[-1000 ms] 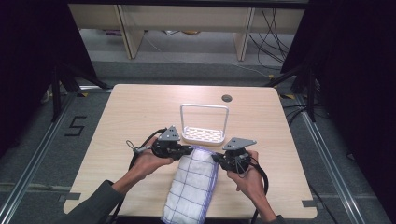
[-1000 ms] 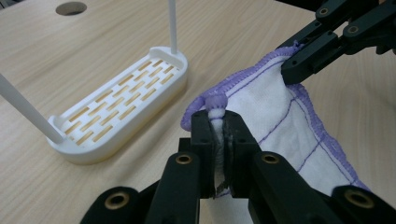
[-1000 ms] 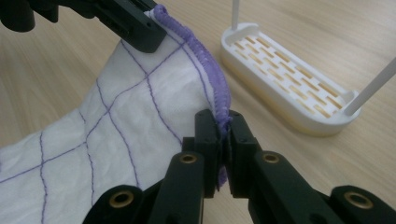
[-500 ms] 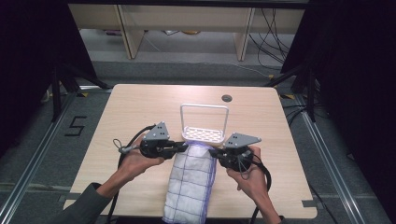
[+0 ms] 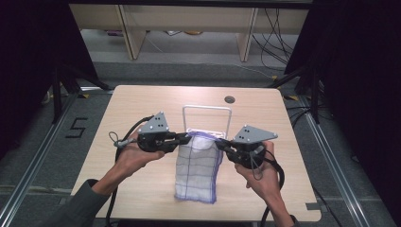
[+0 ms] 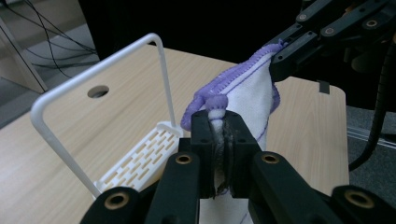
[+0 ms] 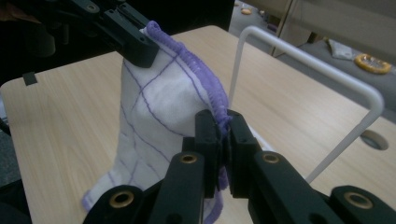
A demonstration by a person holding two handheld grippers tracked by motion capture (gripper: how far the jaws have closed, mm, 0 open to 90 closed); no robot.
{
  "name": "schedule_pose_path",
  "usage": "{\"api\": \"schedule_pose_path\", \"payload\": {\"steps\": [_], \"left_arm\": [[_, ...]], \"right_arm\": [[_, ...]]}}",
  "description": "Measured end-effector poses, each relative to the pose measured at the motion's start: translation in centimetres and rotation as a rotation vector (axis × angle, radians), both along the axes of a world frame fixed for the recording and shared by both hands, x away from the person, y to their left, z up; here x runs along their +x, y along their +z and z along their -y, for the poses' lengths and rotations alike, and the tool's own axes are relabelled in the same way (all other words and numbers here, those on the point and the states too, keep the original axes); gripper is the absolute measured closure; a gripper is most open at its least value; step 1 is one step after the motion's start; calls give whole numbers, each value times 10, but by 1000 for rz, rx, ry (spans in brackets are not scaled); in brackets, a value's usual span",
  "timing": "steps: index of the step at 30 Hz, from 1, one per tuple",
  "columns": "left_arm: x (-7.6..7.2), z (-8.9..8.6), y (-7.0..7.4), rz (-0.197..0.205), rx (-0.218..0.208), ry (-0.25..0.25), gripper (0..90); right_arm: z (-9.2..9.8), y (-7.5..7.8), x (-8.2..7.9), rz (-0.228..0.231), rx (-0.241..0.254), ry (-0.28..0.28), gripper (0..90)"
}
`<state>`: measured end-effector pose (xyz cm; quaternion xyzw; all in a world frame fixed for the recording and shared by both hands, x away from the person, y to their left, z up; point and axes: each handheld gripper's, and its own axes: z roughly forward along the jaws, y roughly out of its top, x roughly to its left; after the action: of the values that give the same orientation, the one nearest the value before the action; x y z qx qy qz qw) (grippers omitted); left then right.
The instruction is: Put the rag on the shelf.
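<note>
Both grippers were clamped on the top hem of a white cloth (image 5: 198, 163) with purple grid lines and purple edging: the left gripper (image 5: 185, 138) pinched one upper corner, the right gripper (image 5: 222, 146) the other. From the high view the cloth hung between them above the wooden table (image 5: 142, 101), its lower end resting on the near part of the tabletop, with a white wire rack (image 5: 207, 118) standing just behind it. That view also took in the person's two forearms, the trailing cables and a round hole (image 5: 230, 99) in the table beyond the rack. Only the left gripper view revealed the rack's slotted base (image 6: 140, 156), and how the bunched hem stood up between its pressed-together jaws. Looking along the right gripper's jaws, the purple edging curved across to the other gripper (image 7: 128, 39), the rack's hoop rising beside it
</note>
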<state>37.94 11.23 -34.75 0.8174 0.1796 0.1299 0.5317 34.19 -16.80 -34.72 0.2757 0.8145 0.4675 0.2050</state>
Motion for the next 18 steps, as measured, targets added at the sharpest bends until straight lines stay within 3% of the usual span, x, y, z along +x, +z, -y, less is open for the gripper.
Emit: {"api": "schedule_pose_path", "payload": {"steps": [9, 18], "left_arm": [[12, 4, 24, 27, -31, 28, 837], [33, 9, 37, 30, -40, 65, 837]], "right_arm": [[2, 32, 11, 44, 7, -28, 860], [4, 43, 34, 50, 18, -49, 860]]}}
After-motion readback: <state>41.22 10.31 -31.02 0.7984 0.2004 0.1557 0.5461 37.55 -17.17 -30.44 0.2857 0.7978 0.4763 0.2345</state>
